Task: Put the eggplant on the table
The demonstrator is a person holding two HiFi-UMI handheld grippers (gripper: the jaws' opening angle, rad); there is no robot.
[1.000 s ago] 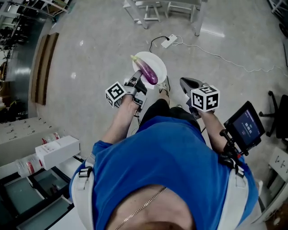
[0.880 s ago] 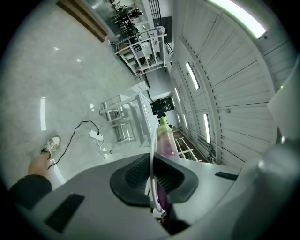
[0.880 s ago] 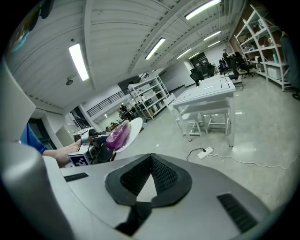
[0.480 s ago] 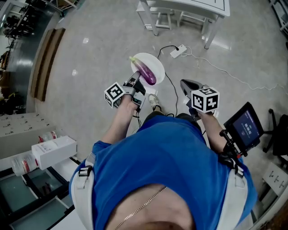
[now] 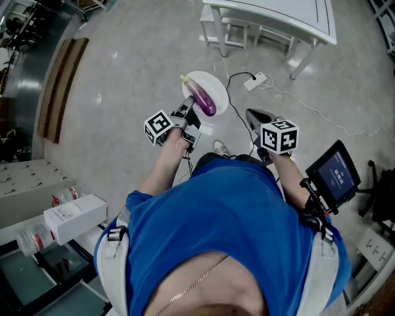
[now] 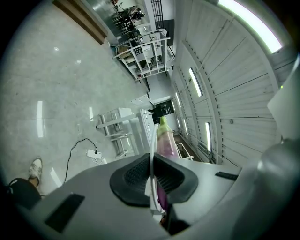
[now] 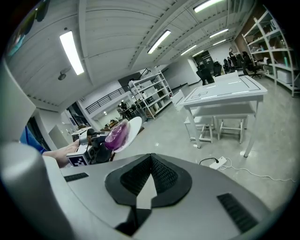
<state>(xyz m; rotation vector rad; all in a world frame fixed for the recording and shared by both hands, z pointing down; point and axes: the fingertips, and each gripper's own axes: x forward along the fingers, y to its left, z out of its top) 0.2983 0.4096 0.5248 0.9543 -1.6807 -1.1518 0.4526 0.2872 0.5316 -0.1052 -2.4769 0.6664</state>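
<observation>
The eggplant is purple with a pale green tip, the plate and table white, the shirt blue.

We catch the table sliced off by the head view's top edge. In the left gripper view, the plate shows edge-on only, and the lower half of the eggplant hides behind the left gripper. The print on the screen is too small for us to read.

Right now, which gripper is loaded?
The left gripper: shut on the white plate, eggplant lying on it. The right gripper is shut, empty.
</observation>
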